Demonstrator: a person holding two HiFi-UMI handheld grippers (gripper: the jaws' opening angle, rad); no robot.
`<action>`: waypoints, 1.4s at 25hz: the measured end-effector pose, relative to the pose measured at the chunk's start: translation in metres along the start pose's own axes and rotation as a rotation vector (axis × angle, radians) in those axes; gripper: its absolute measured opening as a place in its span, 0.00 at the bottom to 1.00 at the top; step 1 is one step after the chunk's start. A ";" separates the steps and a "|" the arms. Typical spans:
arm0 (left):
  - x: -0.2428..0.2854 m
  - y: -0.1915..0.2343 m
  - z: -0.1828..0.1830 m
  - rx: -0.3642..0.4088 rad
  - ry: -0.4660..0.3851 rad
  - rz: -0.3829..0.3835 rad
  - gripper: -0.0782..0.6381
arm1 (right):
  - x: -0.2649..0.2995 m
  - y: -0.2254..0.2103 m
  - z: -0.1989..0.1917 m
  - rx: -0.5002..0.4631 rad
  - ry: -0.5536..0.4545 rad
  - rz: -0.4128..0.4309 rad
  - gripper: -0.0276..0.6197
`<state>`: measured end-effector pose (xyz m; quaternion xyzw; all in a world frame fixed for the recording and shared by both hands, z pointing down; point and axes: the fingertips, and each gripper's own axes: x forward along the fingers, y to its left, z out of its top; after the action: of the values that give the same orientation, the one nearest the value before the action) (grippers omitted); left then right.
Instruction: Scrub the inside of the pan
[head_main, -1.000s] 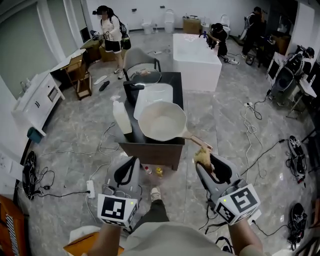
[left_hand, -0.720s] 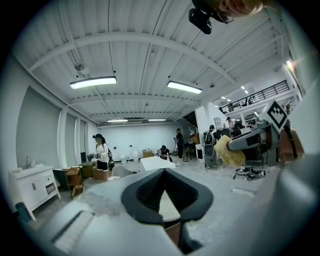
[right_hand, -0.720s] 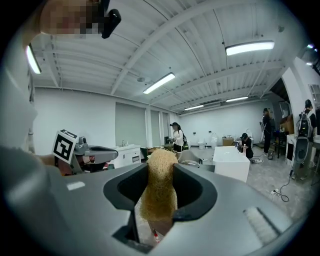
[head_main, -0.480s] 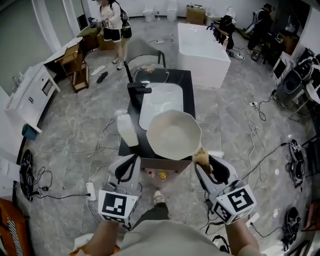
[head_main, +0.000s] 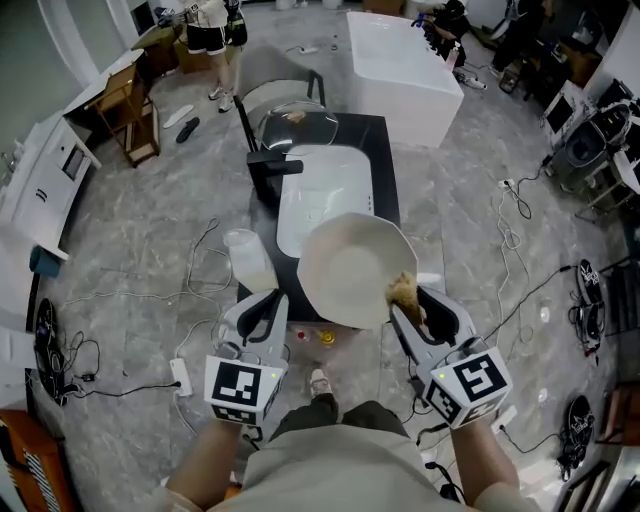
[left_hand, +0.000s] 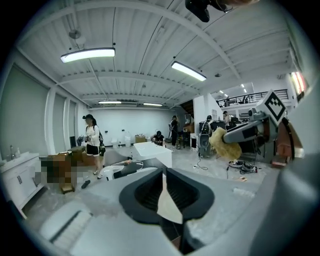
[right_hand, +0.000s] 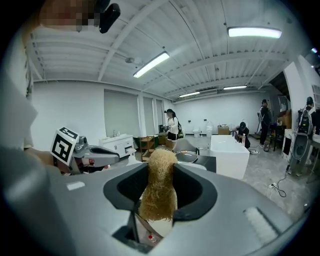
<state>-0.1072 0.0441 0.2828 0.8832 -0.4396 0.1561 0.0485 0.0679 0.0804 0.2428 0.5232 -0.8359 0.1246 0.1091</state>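
We look down on a grey stone floor (head_main: 130, 260) strewn with cables, with a white tub (head_main: 400, 60) standing well beyond the work area. Nearer to us is a dark desk (head_main: 386, 165), and most of its top is taken up by a white sink (head_main: 325, 195).

The pan (head_main: 350, 265) – pale cream, wide and round – sits at the near end of the desk, just in front of the sink, with its open inside facing up at us. At the far end lies a round glass lid (head_main: 300, 132). A white jug (head_main: 250, 262) stands at the desk's left edge, beside the pan. A black faucet (head_main: 268, 170) rises at the sink's left corner.

Both claws reach forward from below, one on either side of the pan's near rim. The left claw (head_main: 264, 310) is clenched with nothing in it, and only a thin slit shows between its dark pads. It lies just left of the pan, and we cannot tell whether it touches the rim.

The right claw (head_main: 412, 305) is clenched on a tan, fibrous scrubber (head_main: 404, 292). The tuft sticks out past the jaws and, from above, overlaps the pan's near right rim – we cannot tell whether it touches.
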 end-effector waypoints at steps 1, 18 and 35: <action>0.006 0.003 -0.003 -0.011 0.010 -0.002 0.16 | 0.006 -0.004 -0.002 0.001 0.009 -0.005 0.29; 0.094 0.031 -0.056 -0.168 0.185 0.014 0.27 | 0.100 -0.066 -0.036 0.041 0.137 0.068 0.29; 0.151 0.021 -0.156 -0.278 0.438 0.047 0.31 | 0.183 -0.095 -0.122 0.122 0.345 0.190 0.29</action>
<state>-0.0745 -0.0486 0.4772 0.8027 -0.4563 0.2828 0.2599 0.0817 -0.0752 0.4244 0.4188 -0.8412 0.2727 0.2064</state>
